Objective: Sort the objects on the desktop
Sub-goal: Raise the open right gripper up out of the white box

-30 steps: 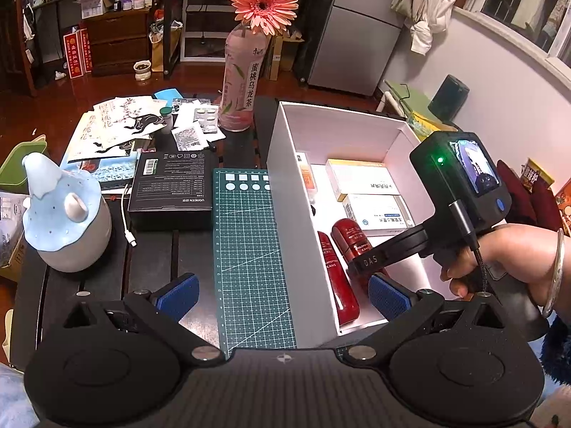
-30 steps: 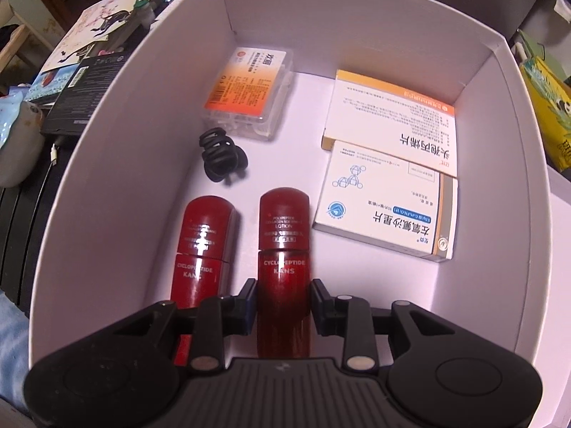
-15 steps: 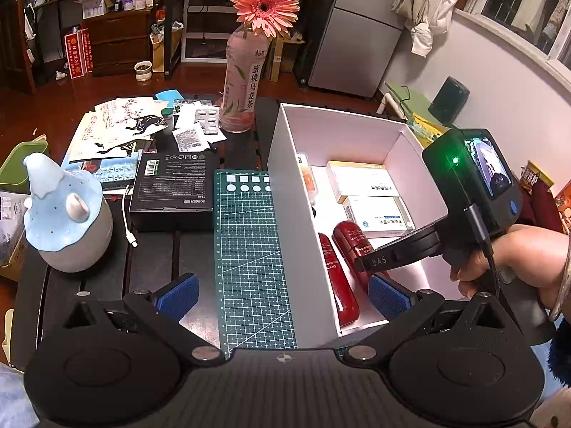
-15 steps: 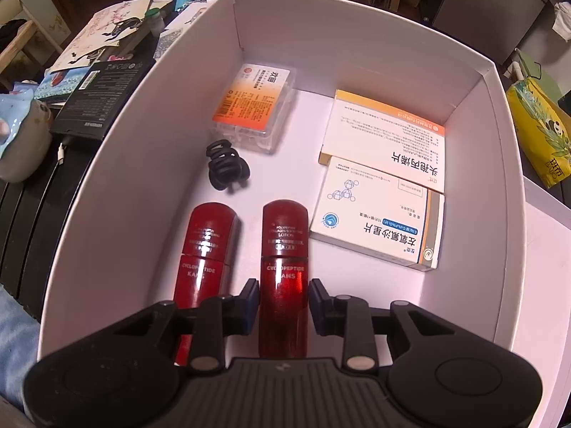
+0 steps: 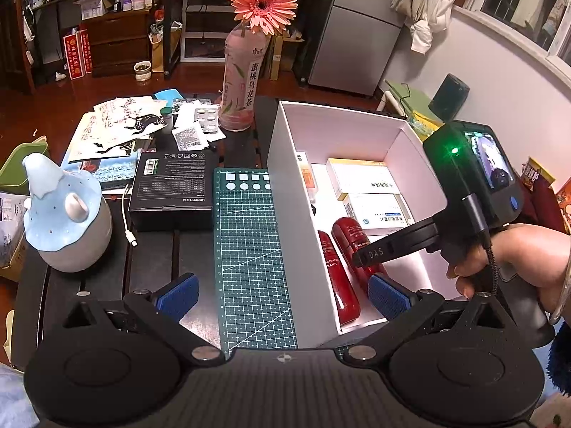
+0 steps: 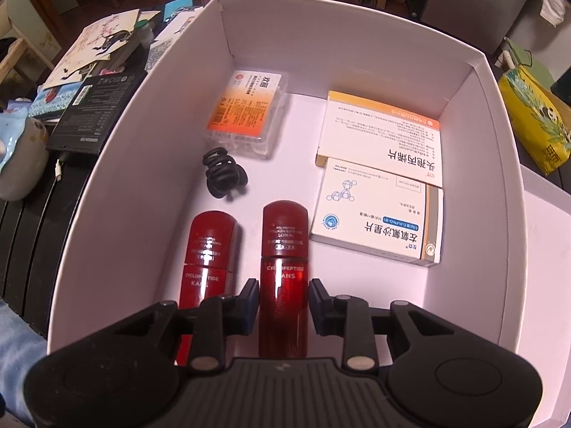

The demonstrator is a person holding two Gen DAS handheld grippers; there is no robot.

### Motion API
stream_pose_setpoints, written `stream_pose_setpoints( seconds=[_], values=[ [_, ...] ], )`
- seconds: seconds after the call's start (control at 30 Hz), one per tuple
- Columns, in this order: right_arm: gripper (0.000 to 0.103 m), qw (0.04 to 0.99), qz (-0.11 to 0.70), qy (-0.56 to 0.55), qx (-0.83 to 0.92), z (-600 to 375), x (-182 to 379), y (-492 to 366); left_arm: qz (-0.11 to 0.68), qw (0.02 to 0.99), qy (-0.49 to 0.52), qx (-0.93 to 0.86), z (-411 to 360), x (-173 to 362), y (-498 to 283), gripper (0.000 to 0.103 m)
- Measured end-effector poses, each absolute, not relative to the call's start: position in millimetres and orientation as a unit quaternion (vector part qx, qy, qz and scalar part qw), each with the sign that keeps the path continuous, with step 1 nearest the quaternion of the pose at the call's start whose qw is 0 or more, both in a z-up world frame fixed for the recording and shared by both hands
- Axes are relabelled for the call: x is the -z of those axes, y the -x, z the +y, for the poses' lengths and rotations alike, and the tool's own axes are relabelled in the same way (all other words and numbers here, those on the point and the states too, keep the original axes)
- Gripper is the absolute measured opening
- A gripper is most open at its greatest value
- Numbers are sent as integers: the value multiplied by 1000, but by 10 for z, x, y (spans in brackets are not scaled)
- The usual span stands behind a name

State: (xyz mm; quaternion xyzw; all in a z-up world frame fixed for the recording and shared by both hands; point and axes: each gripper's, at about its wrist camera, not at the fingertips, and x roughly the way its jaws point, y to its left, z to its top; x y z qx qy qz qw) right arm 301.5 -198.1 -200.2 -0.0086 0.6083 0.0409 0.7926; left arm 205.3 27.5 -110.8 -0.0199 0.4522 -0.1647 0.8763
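The right gripper (image 6: 283,303) is easing back a touch from a second ago, fingers clenched on the red bottle (image 6: 285,235) just as before. The bottle is sitting low in the white box (image 6: 321,42), beside its twin (image 6: 210,242) (not let go yet, so I'd say this placement isn't finished). The left gripper (image 5: 282,296) is hovering, fingers spread and empty, over the green mat (image 5: 255,249).

**Box and worktop layout**

In the box (image 6: 492,164), two bottles (image 6: 283,249) lie side by side at 6 o'clock, a clip (image 6: 223,173) at 10, a pill case (image 6: 249,107) at 11, two cartons (image 6: 382,214) at 2. On the worktop (image 5: 89,267), a mat (image 5: 249,249) lies at the box's 9 o'clock.
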Motion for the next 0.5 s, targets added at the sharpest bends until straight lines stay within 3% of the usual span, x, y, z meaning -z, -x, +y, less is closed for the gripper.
stream_pose_setpoints(
  seconds=[0.3, 0.33, 0.37, 0.43, 0.5],
  values=[
    [31, 819, 572, -17, -43, -2075, 1715, -2849, 447, 881, 13, 157, 259, 1109, -2053, 102],
    [34, 824, 564, -18, -43, -2080, 1670, -2814, 446, 882, 11, 155, 253, 1108, -2050, 102],
    [47, 829, 557, -17, -42, -2079, 1625, -2779, 445, 882, 10, 155, 249, 1108, -2049, 102],
    [58, 841, 540, -9, -41, -2069, 1532, -2690, 443, 883, 7, 155, 240, 1111, -2046, 102],
    [58, 850, 526, 1, -43, -2055, 1451, -2607, 442, 884, 4, 152, 227, 1120, -2046, 102]
  ],
)
